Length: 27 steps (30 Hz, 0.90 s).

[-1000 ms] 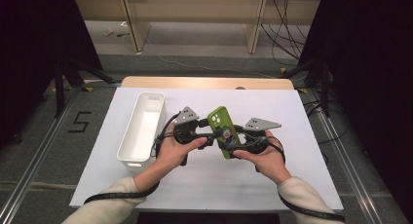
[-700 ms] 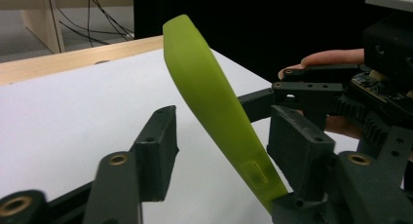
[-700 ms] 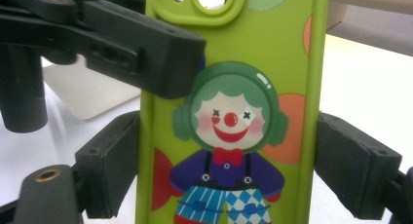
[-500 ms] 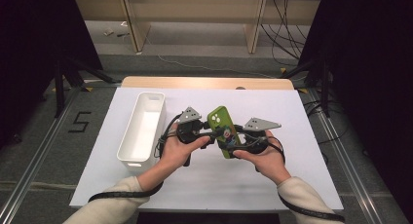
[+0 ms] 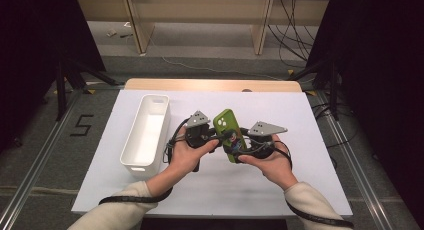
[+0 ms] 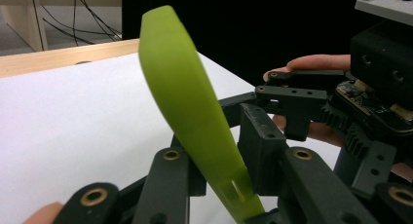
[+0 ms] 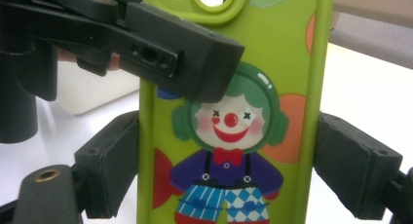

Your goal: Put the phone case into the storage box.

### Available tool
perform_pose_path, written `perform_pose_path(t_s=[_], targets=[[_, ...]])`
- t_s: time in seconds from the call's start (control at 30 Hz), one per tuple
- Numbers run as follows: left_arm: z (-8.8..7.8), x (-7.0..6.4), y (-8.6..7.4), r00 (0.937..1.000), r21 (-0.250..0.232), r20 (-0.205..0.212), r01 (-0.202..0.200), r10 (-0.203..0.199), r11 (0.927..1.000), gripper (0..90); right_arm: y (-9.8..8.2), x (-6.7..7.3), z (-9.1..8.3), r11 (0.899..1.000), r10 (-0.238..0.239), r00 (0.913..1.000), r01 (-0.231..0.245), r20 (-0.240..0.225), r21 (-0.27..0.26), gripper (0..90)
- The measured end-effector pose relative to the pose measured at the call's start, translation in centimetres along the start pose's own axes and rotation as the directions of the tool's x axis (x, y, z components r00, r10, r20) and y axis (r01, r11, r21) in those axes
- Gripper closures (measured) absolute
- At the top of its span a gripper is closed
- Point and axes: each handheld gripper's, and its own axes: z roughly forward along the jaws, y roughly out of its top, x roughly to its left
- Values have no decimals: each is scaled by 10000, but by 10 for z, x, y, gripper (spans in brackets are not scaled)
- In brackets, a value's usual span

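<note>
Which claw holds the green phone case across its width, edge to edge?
The right claw: its jaws sit on the phone case's long edges. The left claw, whose jaws have just been closing, pinches front and back.

Lime-green case (image 7: 234, 136) with clown print and orange dots, white bin (image 5: 146, 131), white tabletop (image 5: 300, 120), black grippers

Bright, even light on the table, dark surroundings, close-ups slightly soft.
</note>
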Motion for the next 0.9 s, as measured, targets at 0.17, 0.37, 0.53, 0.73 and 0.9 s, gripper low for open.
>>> perform_pose_path(t_s=[0.17,0.37,0.53,0.73,0.9], targets=[[0,-2,0,10000,-5,65,-18,18,10000,743,0,2,1,9997,-229,9997,229,74,6,163],[1,-4,1,9997,-26,156,-210,211,9998,772,1,3,1,9997,-235,9995,235,194,-24,159],[1,-1,2,9994,2,146,-303,303,9995,773,0,1,0,9996,-290,9996,290,19,63,148],[0,4,2,9993,39,120,-366,366,9993,776,-1,-1,-3,9994,-331,9993,333,-158,109,142],[-1,3,3,9976,56,123,-683,682,9977,778,-2,-2,-3,9992,-341,9990,346,-288,176,140]])
